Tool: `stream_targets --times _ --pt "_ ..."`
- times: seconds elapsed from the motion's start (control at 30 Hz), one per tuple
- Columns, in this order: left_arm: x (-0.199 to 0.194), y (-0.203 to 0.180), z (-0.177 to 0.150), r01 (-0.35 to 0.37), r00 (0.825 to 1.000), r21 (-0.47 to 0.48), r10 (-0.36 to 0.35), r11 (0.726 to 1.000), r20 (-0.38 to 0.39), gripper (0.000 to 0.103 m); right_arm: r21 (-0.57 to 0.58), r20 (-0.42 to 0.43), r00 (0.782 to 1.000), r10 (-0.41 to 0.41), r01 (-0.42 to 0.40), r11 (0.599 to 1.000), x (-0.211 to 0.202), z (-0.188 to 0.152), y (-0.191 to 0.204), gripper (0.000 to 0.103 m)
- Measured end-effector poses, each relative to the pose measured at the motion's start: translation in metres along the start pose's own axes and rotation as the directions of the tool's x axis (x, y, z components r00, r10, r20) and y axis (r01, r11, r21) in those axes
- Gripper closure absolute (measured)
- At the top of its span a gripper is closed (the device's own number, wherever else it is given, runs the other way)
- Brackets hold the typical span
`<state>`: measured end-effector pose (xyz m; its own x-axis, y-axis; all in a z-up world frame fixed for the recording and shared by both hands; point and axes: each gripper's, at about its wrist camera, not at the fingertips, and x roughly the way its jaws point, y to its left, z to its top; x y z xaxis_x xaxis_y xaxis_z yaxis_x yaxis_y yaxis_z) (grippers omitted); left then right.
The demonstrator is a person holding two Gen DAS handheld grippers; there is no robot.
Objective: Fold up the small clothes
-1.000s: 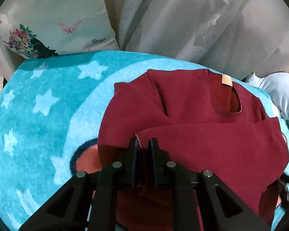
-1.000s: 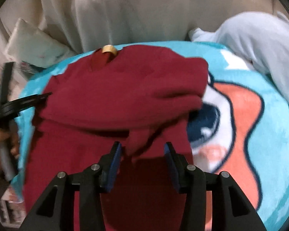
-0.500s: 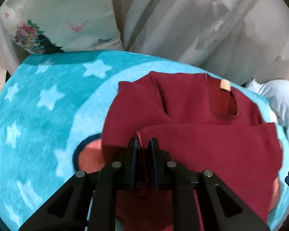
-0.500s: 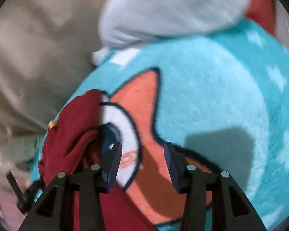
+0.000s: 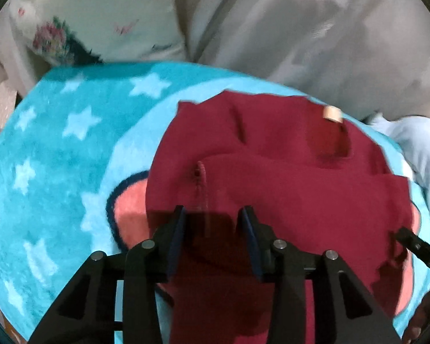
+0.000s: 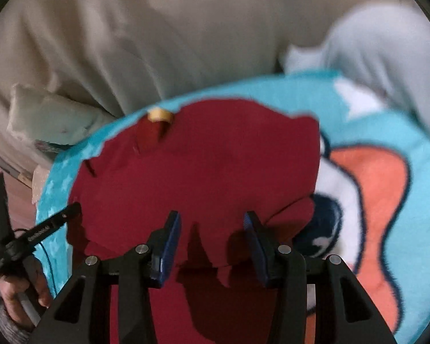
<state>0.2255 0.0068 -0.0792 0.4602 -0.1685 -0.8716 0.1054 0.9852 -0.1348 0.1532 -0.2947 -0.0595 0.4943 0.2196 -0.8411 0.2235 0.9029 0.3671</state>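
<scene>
A small dark red sweater (image 5: 286, 177) lies on a turquoise star-patterned blanket (image 5: 57, 157), with a sleeve folded across its front and a tan neck label (image 5: 332, 113) at the far edge. My left gripper (image 5: 212, 215) is open and empty just above the folded sleeve's cuff. In the right wrist view the sweater (image 6: 209, 166) fills the middle. My right gripper (image 6: 212, 220) is open and empty above the sweater's near part. The left gripper shows at the left edge of the right wrist view (image 6: 37, 229).
A floral pillow (image 5: 94, 25) and beige sheets (image 5: 301, 28) lie behind the blanket. A pale blue garment (image 6: 387, 46) sits at the blanket's far right. The blanket has an orange and white cartoon print (image 6: 372, 189) right of the sweater.
My left gripper has opened and let go of the sleeve cuff, which now lies on the sweater. My right gripper swung away to the right and is back over the sweater, still open.
</scene>
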Motion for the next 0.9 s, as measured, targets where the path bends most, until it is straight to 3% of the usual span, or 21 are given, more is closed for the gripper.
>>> stream_targets --times 0.17,0.3,0.5,0.53,0.7,0.9 --pt "-0.024 0.006 -0.01 0.033 0.999 -0.003 -0.033 0.999 0.027 0.063 0.105 -0.003 0.996 0.089 -0.088 0.991 -0.016 -0.007 -0.024 0.055" --pt "-0.044 0.023 -0.034 0.014 0.999 -0.024 -0.013 1.0 0.032 0.056 0.092 0.002 0.998 0.057 -0.057 0.994 -0.044 -0.028 -0.034 0.05" --pt "-0.038 0.054 -0.088 0.055 0.995 -0.152 -0.067 0.987 -0.076 0.056 0.099 -0.116 0.993 0.007 0.005 0.995 -0.052 -0.081 -0.064 0.05" --pt "-0.045 0.054 -0.097 0.067 0.996 -0.152 -0.075 0.986 -0.046 0.056 0.112 -0.15 0.988 0.024 -0.008 0.994 -0.05 -0.094 -0.067 0.049" --pt "-0.062 0.052 -0.135 0.157 0.984 -0.157 -0.169 0.975 -0.064 0.056 0.11 -0.179 0.978 0.107 -0.088 0.99 -0.064 -0.132 -0.066 0.05" --pt "-0.087 0.057 -0.186 0.255 0.961 -0.206 -0.271 0.945 -0.053 0.056 0.161 -0.253 0.927 0.278 -0.243 0.956 -0.074 -0.171 -0.072 0.05"
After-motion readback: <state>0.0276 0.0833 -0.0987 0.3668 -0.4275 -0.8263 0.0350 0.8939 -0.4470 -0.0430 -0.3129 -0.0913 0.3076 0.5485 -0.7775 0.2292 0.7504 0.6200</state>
